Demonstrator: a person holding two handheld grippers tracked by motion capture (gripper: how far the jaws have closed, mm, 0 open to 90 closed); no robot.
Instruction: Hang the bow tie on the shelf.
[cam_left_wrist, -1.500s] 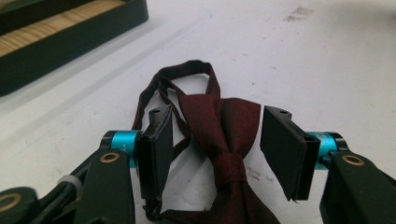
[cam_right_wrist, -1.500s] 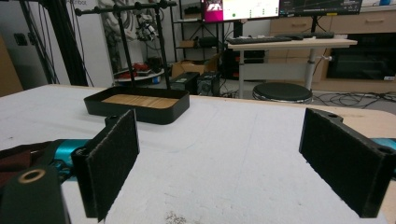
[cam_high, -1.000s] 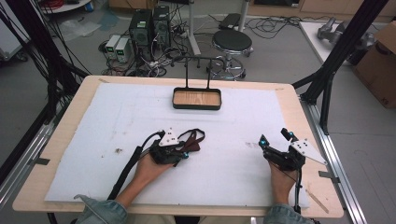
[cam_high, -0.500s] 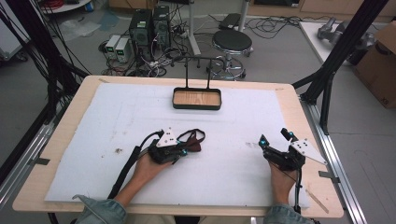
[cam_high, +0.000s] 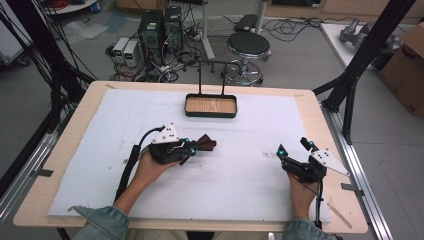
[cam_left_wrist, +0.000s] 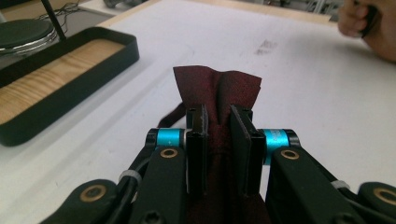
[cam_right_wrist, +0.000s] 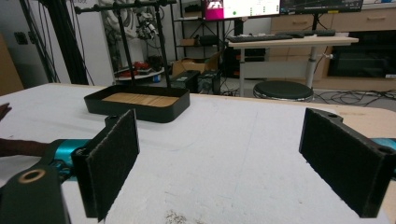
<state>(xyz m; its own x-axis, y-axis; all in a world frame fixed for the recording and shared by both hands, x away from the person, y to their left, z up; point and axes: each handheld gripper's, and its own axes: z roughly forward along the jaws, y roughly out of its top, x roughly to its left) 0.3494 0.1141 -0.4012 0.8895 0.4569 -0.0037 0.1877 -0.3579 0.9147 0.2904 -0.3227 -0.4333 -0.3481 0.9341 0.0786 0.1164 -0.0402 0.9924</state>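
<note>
A dark red cloth (cam_high: 206, 144) is pinched in my left gripper (cam_high: 192, 149), left of the table's middle. In the left gripper view both black jaws press on the cloth (cam_left_wrist: 217, 86), which bunches between them and fans out past the tips of my left gripper (cam_left_wrist: 217, 122). My right gripper (cam_high: 293, 146) rests at the right side of the white mat. In the right gripper view my right gripper (cam_right_wrist: 229, 154) stands open, its pads far apart with only mat between them.
A black tray (cam_high: 210, 114) with a wooden floor stands at the back centre, with a thin black rail (cam_high: 210, 65) rising from it. It also appears as the tray (cam_left_wrist: 70, 95) and the tray (cam_right_wrist: 140, 113). A white mat (cam_high: 240, 180) covers the tabletop.
My left gripper has risen slightly and shifted a little with the red cloth in it. The right gripper has stayed where it was.
</note>
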